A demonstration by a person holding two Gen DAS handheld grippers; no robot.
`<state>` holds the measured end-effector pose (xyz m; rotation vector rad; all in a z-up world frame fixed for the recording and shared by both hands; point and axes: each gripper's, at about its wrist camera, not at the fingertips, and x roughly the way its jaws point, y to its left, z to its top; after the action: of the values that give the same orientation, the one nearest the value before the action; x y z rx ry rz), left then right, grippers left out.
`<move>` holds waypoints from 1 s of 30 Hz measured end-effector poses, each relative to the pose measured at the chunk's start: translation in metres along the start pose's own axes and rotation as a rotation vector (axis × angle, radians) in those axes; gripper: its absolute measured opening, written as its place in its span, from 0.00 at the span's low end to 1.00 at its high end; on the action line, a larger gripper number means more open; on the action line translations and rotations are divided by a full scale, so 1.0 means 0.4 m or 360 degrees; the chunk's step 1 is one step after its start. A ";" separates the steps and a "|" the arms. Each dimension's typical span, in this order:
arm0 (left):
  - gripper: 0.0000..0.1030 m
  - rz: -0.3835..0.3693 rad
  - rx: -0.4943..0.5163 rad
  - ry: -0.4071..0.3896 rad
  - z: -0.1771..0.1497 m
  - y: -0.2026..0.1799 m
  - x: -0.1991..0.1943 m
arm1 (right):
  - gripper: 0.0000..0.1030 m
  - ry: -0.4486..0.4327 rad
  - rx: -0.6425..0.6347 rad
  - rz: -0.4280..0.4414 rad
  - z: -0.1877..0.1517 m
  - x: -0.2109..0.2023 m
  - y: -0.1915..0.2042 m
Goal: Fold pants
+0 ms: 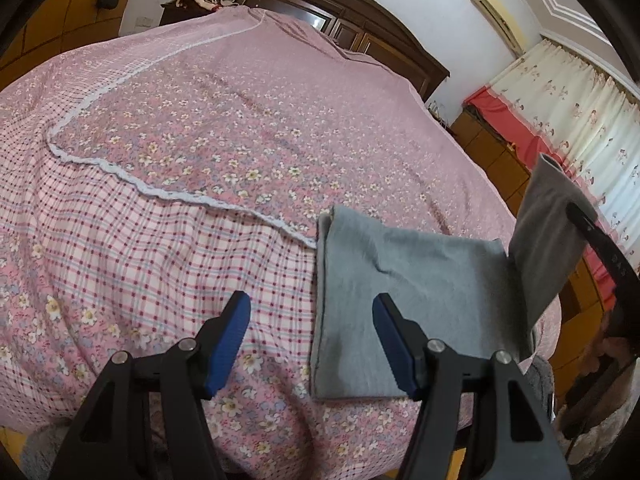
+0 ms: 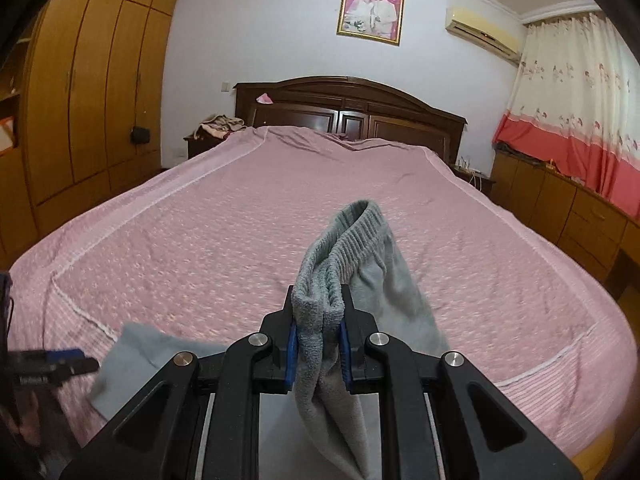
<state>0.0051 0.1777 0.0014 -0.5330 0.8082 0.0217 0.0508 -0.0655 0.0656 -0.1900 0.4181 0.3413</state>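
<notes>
Grey pants lie partly on the pink floral bedspread, near the bed's front edge. My left gripper hovers open over the bedspread and the pants' left hem, with nothing between its blue pads. My right gripper is shut on the bunched ribbed waistband of the pants, which stands up above the fingers while more grey cloth hangs below. In the left wrist view the lifted end of the pants hangs at the right, beside the other gripper's black arm.
A dark wooden headboard stands at the far end of the bed. A wooden wardrobe is on the left. Low wooden cabinets and a curtain line the right side. Clothes lie on a nightstand.
</notes>
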 end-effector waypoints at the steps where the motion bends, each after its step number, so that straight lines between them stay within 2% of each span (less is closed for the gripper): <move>1: 0.65 -0.0002 -0.0006 -0.0005 -0.005 0.005 -0.005 | 0.17 -0.0014 -0.0014 0.0032 -0.004 0.005 0.013; 8: 0.65 -0.0040 -0.0082 -0.0069 -0.019 0.036 -0.034 | 0.17 -0.0027 -0.0030 0.0237 -0.019 0.023 0.035; 12: 0.65 -0.0048 -0.0093 -0.0073 -0.024 0.041 -0.041 | 0.17 -0.0062 -0.0284 0.0246 -0.036 0.016 0.101; 18: 0.65 -0.0091 -0.0162 -0.0084 -0.010 0.068 -0.067 | 0.16 -0.0098 -0.0570 0.0270 -0.103 -0.005 0.269; 24: 0.65 -0.0118 -0.0206 -0.0143 -0.021 0.107 -0.111 | 0.16 -0.0017 -0.0940 0.0273 -0.220 0.015 0.456; 30: 0.65 -0.0178 -0.0272 -0.0153 -0.030 0.167 -0.142 | 0.17 0.0115 -0.0977 0.0265 -0.243 0.047 0.510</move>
<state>-0.0572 0.2405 0.0042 -0.7329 0.6854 0.0132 -0.0425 0.1044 -0.0523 -0.7711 0.3917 0.6233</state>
